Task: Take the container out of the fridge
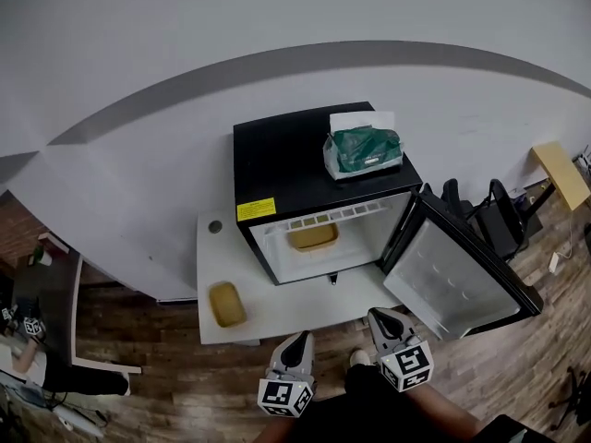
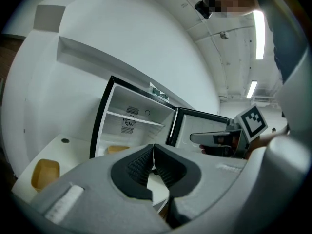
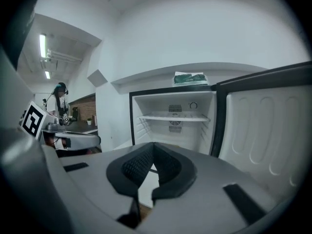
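Facing open fridge (image 1: 277, 160), left tool (image 1: 297, 340) and right tool (image 1: 384, 318) both pressed together, empty. I spread one, enter level toward container (image 1: 314, 237) low inside fridge.

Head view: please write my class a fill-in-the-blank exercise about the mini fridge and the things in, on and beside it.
The door of the mini fridge stands ____.
Inside the fridge lies a ____ container.
A second container lies on the white table, to the fridge's ____ in the head view.
The green packet rests on ____ of the fridge.
Missing words: open; yellow; left; top.
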